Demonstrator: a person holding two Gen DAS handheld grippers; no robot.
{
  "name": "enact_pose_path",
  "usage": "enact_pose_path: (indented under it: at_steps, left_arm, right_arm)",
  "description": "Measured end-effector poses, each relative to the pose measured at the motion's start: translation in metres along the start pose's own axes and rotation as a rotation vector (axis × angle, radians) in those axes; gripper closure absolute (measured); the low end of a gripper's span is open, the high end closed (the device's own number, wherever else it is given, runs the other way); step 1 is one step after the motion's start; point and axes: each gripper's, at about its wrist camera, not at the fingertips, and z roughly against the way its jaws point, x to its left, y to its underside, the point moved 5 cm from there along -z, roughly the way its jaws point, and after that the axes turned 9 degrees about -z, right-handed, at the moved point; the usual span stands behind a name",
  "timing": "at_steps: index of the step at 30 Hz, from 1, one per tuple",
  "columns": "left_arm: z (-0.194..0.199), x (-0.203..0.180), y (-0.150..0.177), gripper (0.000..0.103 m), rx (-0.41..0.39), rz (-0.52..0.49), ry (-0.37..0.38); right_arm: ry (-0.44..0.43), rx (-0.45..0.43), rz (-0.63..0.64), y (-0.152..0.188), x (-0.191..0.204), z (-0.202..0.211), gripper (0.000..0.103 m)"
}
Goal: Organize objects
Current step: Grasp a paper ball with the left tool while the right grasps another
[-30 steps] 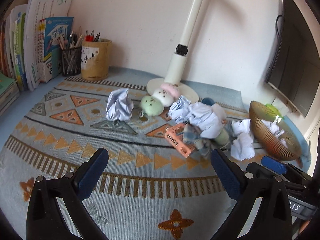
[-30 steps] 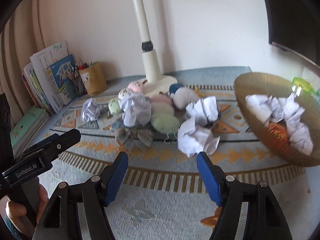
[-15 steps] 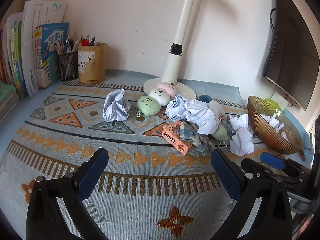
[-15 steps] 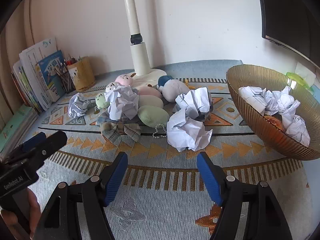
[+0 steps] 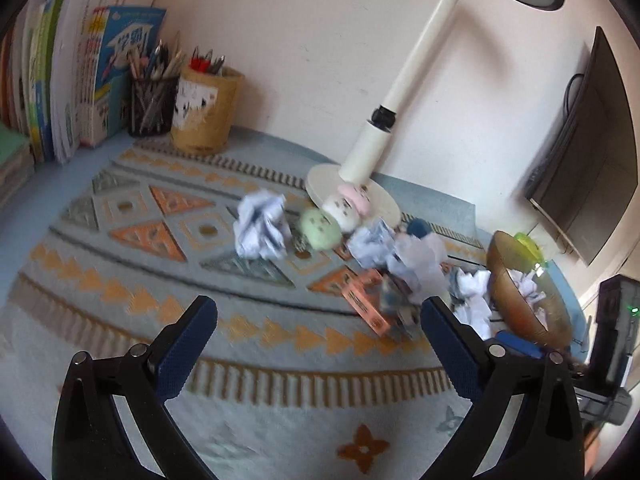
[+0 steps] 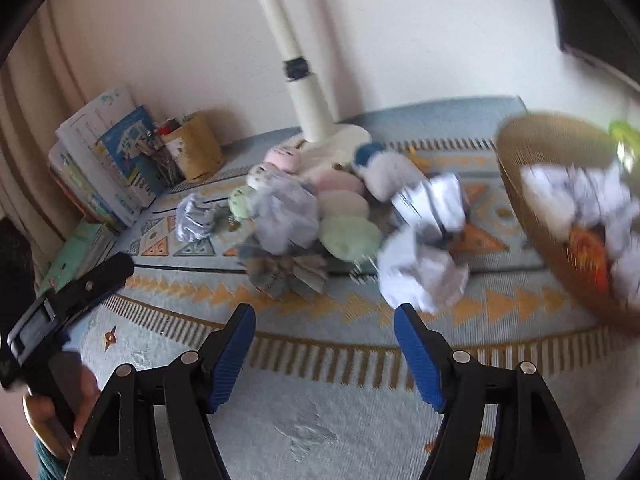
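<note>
A pile of clutter lies mid-mat: crumpled paper balls (image 5: 262, 226) (image 6: 420, 272), round plush toys in green (image 5: 320, 234), white and pink, an orange box (image 5: 366, 306) and a plaid bow (image 6: 286, 274). A gold wire bowl (image 6: 560, 208) holding several paper balls stands at the right; it also shows in the left wrist view (image 5: 528, 300). My left gripper (image 5: 318, 320) is open and empty above the mat, short of the pile. My right gripper (image 6: 324, 330) is open and empty, just before the nearest paper ball.
A white lamp base and pole (image 5: 360, 176) stand behind the pile. Two pen holders (image 5: 206, 110) and upright books (image 5: 80, 76) line the back left. A dark monitor (image 5: 592, 152) hangs at the right. The patterned mat (image 5: 280, 400) covers the desk.
Both views have tilted and blurred as the grippers moved. The left gripper swung, bringing the pen holders and books closer. The right gripper moved nearer the paper ball. Both stayed open.
</note>
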Motion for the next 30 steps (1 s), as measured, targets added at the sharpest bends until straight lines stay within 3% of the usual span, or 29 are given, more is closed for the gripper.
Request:
enact_pose_path:
  at_steps: [3, 8, 10, 12, 15, 16, 19, 20, 24, 30]
  left_arm:
    - [-0.012, 0.009, -0.026, 0.002, 0.016, -0.086, -0.059]
    - [-0.056, 0.019, -0.043, 0.003, 0.057, -0.173, -0.153]
    - [-0.076, 0.023, -0.045, 0.007, 0.079, -0.191, -0.172]
    - [-0.093, 0.029, -0.044, 0.02, 0.101, -0.191, -0.197]
    - [-0.111, 0.035, -0.039, 0.026, 0.139, -0.169, -0.183]
    - [-0.114, 0.036, -0.038, 0.028, 0.138, -0.169, -0.173]
    - [-0.117, 0.032, -0.035, 0.059, 0.144, -0.191, -0.169]
    - [-0.117, 0.031, -0.034, 0.066, 0.146, -0.195, -0.161]
    - [-0.092, 0.02, -0.037, 0.066, 0.092, -0.206, -0.132]
    - [-0.024, -0.03, -0.03, 0.066, -0.008, -0.253, -0.036]
  right_arm:
    - [-0.022, 0.011, 0.044, -0.021, 0.023, -0.003, 0.033]
    - [0.071, -0.018, 0.081, -0.051, 0.039, -0.04, 0.033]
    - [0.108, -0.031, 0.09, -0.058, 0.04, -0.055, 0.033]
    - [0.117, -0.018, 0.104, -0.063, 0.041, -0.069, 0.033]
    - [0.124, 0.015, 0.128, -0.063, 0.043, -0.092, 0.033]
    - [0.118, 0.025, 0.129, -0.063, 0.043, -0.096, 0.039]
    - [0.116, 0.006, 0.151, -0.063, 0.045, -0.097, 0.054]
    - [0.117, -0.001, 0.161, -0.062, 0.046, -0.095, 0.056]
    - [0.094, -0.037, 0.155, -0.064, 0.048, -0.079, 0.059]
    - [0.057, -0.125, 0.168, -0.053, 0.057, -0.008, 0.059]
